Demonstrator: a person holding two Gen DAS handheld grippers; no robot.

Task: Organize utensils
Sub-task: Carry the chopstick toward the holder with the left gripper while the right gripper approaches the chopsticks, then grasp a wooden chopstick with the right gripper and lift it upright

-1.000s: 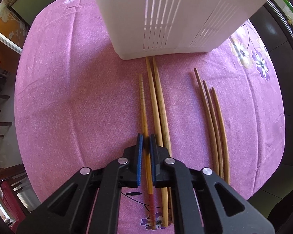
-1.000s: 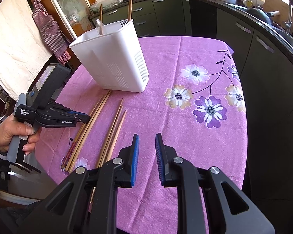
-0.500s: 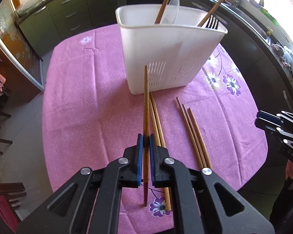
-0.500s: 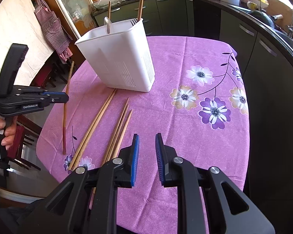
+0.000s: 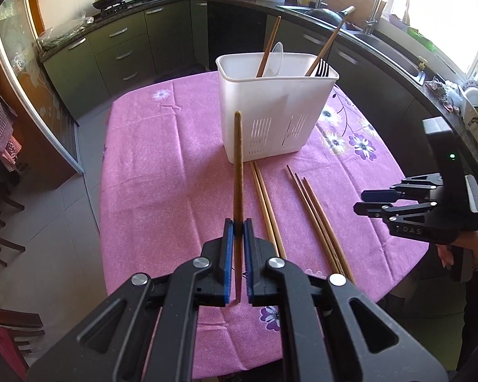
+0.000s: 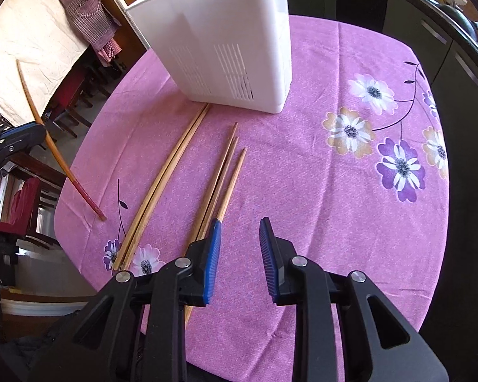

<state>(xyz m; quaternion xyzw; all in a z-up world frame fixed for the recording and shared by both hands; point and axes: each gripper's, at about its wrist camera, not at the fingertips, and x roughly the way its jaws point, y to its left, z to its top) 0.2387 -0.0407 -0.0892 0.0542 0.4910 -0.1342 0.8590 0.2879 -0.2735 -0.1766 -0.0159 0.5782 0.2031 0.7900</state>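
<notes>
Now left gripper fingers clamp one chopstick, lifted off table since a second ago, short of white holder. Right gripper empty, fingers opening beside three chopsticks.

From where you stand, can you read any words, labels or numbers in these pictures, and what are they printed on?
"DAS": white letters on the side of the black right gripper, seen from the left wrist camera; anything before those letters is hidden.
No other text shows. The white slotted plastic utensil holder, the brown wooden chopsticks on the table and the pink flowered tablecloth bear none, and the items on the far kitchen counter are too small to read.
</notes>
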